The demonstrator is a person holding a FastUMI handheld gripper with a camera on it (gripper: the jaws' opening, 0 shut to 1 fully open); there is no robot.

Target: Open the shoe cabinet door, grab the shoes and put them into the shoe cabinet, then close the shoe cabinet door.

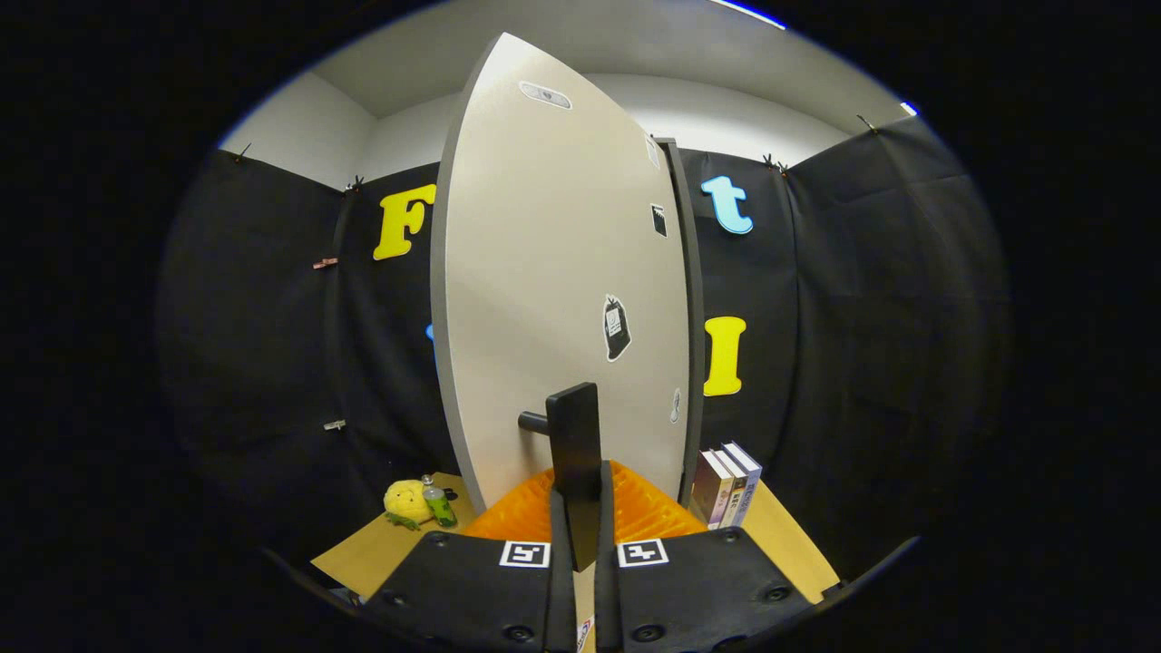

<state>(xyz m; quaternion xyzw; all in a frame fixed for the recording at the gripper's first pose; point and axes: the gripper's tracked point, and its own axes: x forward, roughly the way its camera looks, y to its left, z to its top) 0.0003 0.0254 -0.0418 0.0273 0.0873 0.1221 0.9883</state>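
Right now you are holding the gripper with its two fingers pressing together on the dark handle of the shoe cabinet door. The pale door is standing partly swung, its face turned toward you and rising tall just beyond the fingers. A few stickers are sitting on its face. On the wooden table, a yellow plush toy and a small bottle are lying beside the door, and books are standing upright on the other side.
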